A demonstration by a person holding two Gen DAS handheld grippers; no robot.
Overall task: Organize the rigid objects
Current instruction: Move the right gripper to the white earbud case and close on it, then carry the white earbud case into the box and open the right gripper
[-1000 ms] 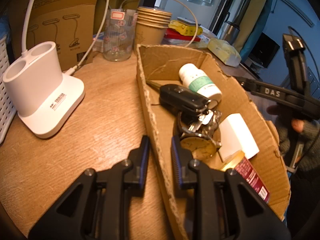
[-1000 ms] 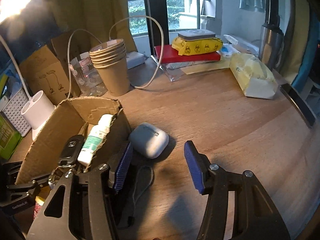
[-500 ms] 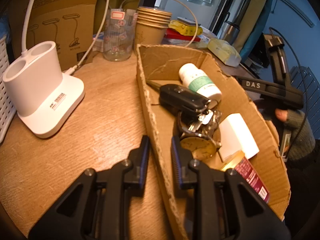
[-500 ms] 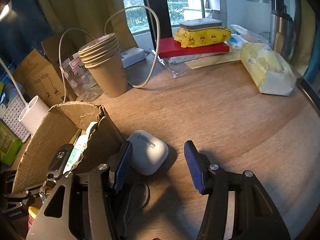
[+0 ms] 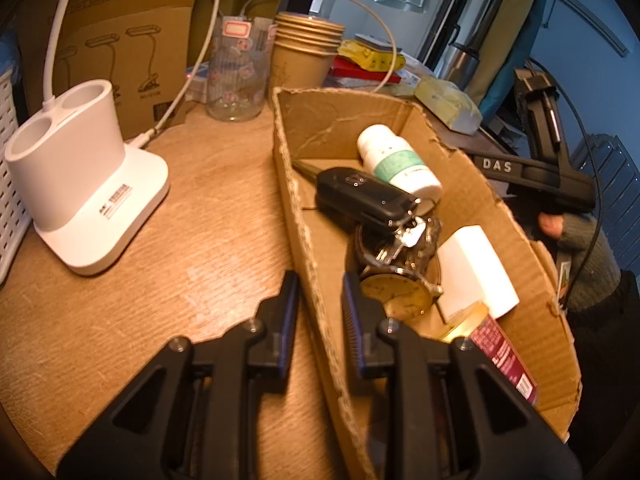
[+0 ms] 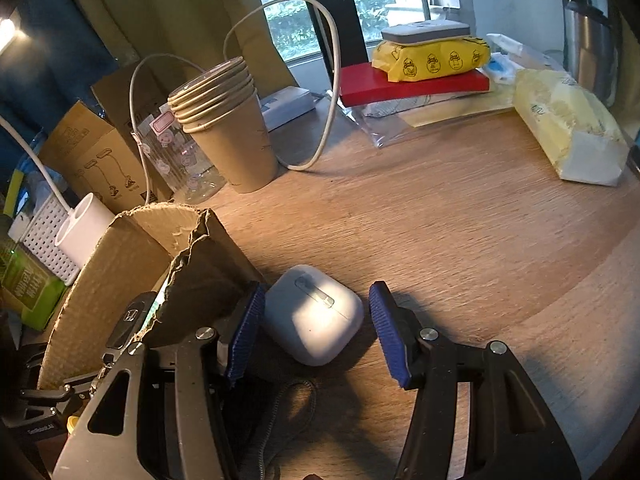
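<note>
Wooden tabletop [image 6: 460, 220] carries a white earbud case [image 6: 314, 314], which is seen lying between the spread fingers of the right gripper [image 6: 316, 330], closer to the left pad and not shown pressed by either. Just left of those fingers a cardboard box [image 5: 460, 168] is stood, its near wall clamped between the left gripper's [image 5: 318, 312] closed fingers. Inside the box, ahead of the left gripper's fingers, a watch [image 5: 394, 294], a car key [image 5: 360, 196] and a pill bottle [image 5: 396, 162] are held. Beyond the box, stacked paper cups [image 6: 228, 136] and a glass [image 5: 236, 76] are placed.
</note>
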